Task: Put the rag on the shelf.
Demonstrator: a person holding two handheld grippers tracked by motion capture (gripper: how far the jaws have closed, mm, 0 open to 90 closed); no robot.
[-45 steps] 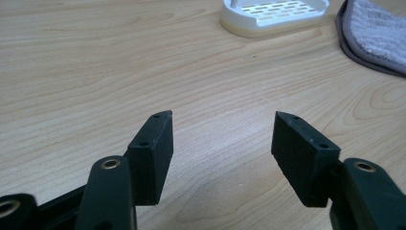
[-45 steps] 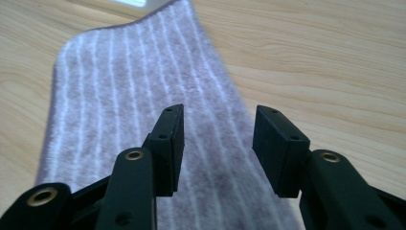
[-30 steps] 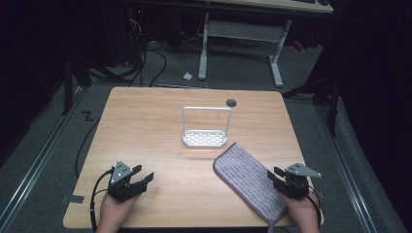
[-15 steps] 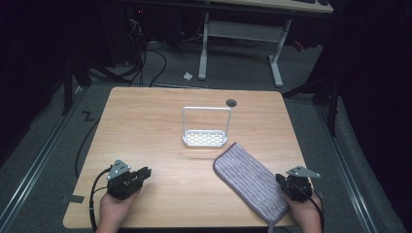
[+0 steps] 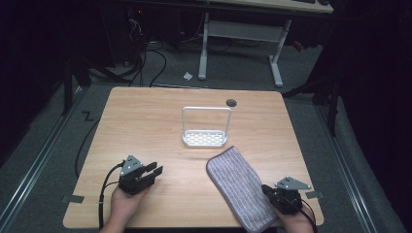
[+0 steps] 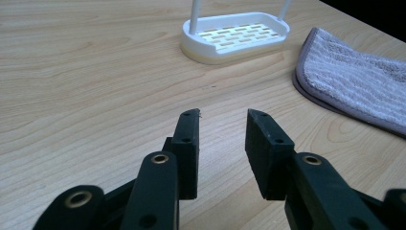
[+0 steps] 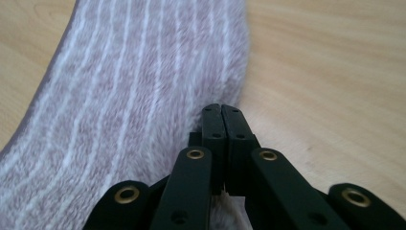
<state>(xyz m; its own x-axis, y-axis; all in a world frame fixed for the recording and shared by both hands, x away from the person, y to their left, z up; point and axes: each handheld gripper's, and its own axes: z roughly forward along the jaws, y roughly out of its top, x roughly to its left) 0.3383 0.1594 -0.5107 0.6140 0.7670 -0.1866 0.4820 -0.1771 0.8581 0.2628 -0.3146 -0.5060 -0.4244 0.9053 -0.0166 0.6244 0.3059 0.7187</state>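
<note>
A grey striped folded cloth [image 5: 238, 187] lies slanted at the table's near right, and also appears in the left gripper view [image 6: 354, 81] and the right gripper view [image 7: 119, 96]. A white slotted rack [image 5: 205, 138] with a tall wire hoop stands mid-table; its base is seen ahead of the left gripper [image 6: 234, 33]. My left gripper [image 5: 154, 170] is at the near left. Its jaws [image 6: 222, 115] have just been opening and stand apart with nothing between them. My right gripper [image 5: 266, 188] is at the cloth's near right edge. Its jaws [image 7: 222, 108] are pressed together, with no cloth seen between them.
The wooden table [image 5: 145, 116] has a small round hole [image 5: 231, 102] near its far edge. Beyond it, a white desk frame [image 5: 238, 34] and cables stand on a dark floor. Each hand rests close to the table's near edge.
Both grippers went from open to shut. The left one has since opened partway. The right one stays shut and has drawn slightly toward the near edge beside the cloth.
</note>
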